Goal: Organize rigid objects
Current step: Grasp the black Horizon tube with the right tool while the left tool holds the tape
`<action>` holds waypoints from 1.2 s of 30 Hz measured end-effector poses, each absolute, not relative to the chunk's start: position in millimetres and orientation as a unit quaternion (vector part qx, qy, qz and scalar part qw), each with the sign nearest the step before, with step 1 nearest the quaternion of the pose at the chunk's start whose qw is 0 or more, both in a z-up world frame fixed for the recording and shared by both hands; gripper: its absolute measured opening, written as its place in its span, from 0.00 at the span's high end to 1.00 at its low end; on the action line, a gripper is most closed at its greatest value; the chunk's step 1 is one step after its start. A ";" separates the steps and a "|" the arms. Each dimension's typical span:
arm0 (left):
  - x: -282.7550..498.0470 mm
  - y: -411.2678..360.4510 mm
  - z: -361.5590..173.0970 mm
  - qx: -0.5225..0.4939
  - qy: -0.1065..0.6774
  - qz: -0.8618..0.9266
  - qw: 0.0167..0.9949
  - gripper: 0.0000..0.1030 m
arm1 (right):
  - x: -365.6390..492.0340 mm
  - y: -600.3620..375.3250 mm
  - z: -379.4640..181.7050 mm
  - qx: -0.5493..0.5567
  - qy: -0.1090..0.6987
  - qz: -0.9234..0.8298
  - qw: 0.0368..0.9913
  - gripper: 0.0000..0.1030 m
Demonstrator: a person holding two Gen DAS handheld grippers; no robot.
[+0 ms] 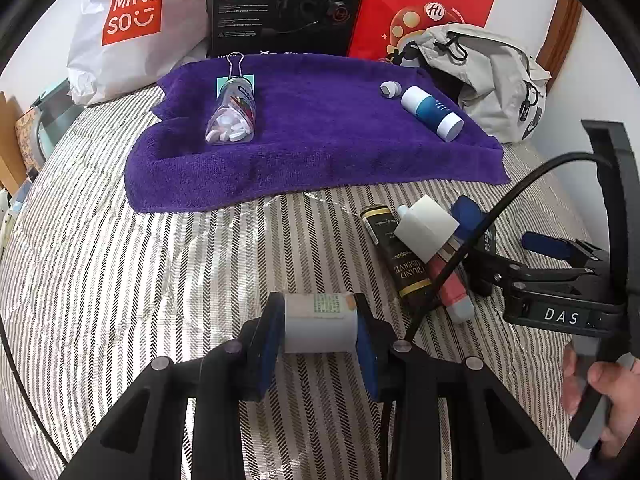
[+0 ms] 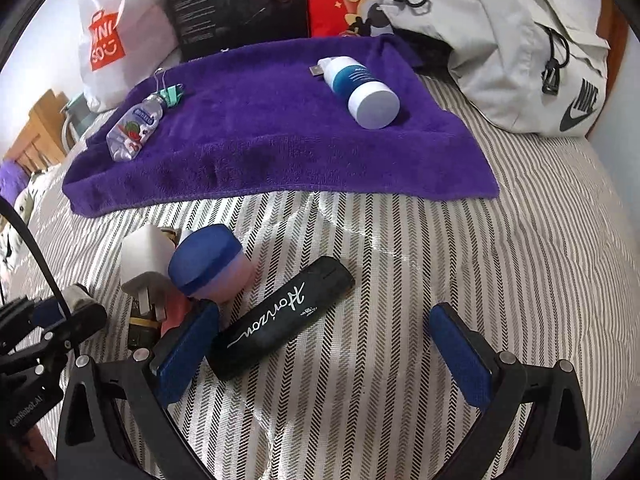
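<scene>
My left gripper (image 1: 318, 330) is shut on a small white cylinder bottle (image 1: 320, 322), held above the striped bedspread. My right gripper (image 2: 324, 344) is open, its fingers on either side of a black "Horizon" case (image 2: 280, 322) lying on the bed. A pile to its left holds a white plug adapter (image 2: 146, 262), a blue-lidded jar (image 2: 210, 262), a black-gold box (image 1: 396, 256) and a pink tube (image 1: 452, 284). On the purple towel (image 1: 312, 140) lie a clear pill bottle (image 1: 234, 112) with a binder clip (image 1: 236, 70), a blue-white bottle (image 1: 432, 112) and a small grey cap (image 1: 390, 89).
A white Miniso bag (image 1: 128, 24), a black box (image 1: 288, 4) and a red bag (image 1: 424, 4) stand behind the towel. A grey Nike backpack (image 2: 520, 52) lies at the back right. Wooden furniture (image 2: 36, 136) shows at the far left.
</scene>
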State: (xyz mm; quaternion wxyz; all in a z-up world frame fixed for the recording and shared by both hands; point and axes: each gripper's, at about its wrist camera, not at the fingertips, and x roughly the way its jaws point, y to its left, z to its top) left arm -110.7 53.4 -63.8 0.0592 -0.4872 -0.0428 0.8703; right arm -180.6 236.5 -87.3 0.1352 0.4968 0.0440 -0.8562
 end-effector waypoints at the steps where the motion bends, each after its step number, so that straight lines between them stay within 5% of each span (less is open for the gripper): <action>1: -110.7 53.8 -63.9 -0.487 -0.040 0.870 0.060 0.68 | -180.7 239.5 -87.4 0.504 0.049 -0.853 0.129 0.00; 14: -109.6 56.9 -64.1 -0.480 -0.028 0.875 0.055 0.68 | -177.2 255.4 -87.8 0.502 0.074 -0.853 0.119 0.03; 18: -109.9 55.5 -64.0 -0.482 -0.030 0.874 0.058 0.69 | -177.3 242.5 -88.6 0.480 0.082 -0.862 0.144 0.15; 20: -109.9 55.5 -64.2 -0.482 -0.031 0.874 0.058 0.69 | -173.6 242.9 -85.2 0.471 0.082 -0.864 0.160 0.36; 24: -110.0 56.0 -64.5 -0.481 -0.033 0.874 0.056 0.69 | -171.4 239.8 -82.0 0.466 0.092 -0.861 0.182 0.58; 26: -110.1 55.8 -64.5 -0.481 -0.032 0.874 0.057 0.69 | -168.9 237.9 -81.2 0.464 0.098 -0.859 0.194 0.79; 36: -108.9 30.1 -61.2 -0.469 -0.072 0.878 0.061 0.70 | -168.4 252.1 -76.4 0.476 0.079 -0.849 0.216 0.79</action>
